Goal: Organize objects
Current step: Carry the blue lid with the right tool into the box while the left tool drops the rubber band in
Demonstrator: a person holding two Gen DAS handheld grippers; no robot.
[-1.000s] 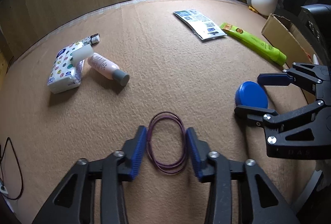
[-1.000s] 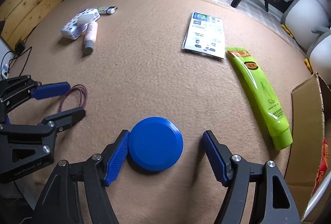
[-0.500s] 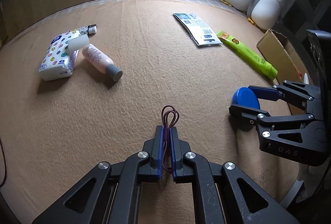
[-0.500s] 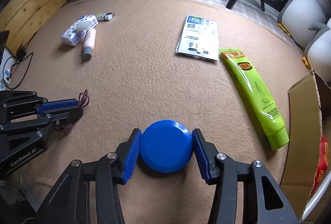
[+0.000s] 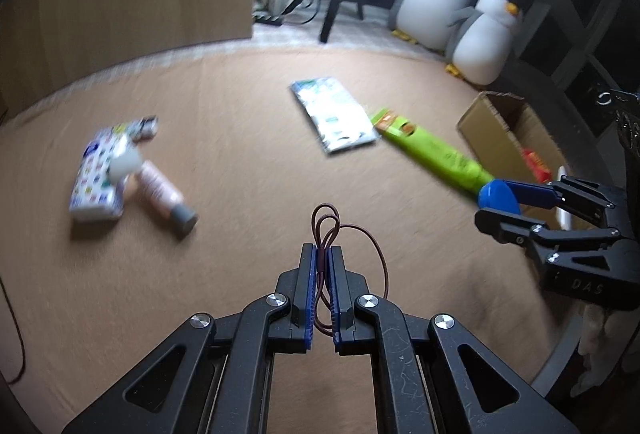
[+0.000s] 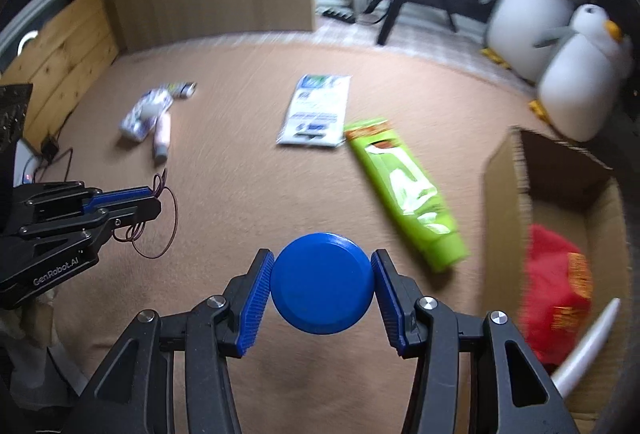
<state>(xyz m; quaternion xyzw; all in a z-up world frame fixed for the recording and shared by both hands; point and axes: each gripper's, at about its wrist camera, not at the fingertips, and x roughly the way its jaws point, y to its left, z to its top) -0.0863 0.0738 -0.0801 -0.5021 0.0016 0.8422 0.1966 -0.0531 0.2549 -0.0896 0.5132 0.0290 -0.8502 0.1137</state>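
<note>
My left gripper [image 5: 322, 254] is shut on a thin purple elastic loop [image 5: 370, 246] and holds it above the tan carpet; the loop hangs out to the right. It also shows in the right wrist view [image 6: 160, 230], at the left gripper [image 6: 154, 199]. My right gripper [image 6: 322, 284] is shut on a round blue lid [image 6: 322, 284], lifted off the carpet; the lid also shows in the left wrist view [image 5: 498, 195]. A cardboard box [image 6: 504, 193] stands open at the right, with a red packet [image 6: 556, 290] inside.
On the carpet lie a green tube [image 6: 404, 193], a white-blue flat packet [image 6: 316, 109], a pink bottle [image 5: 160, 191] and a patterned tissue pack [image 5: 100, 173]. Two plush penguins [image 6: 576, 69] and a tripod stand at the back. A cable [image 6: 52, 157] runs at the left.
Both grippers have lifted with their objects, the loop and the blue lid, off the carpet. The views now tilt up and are motion-blurred.
</note>
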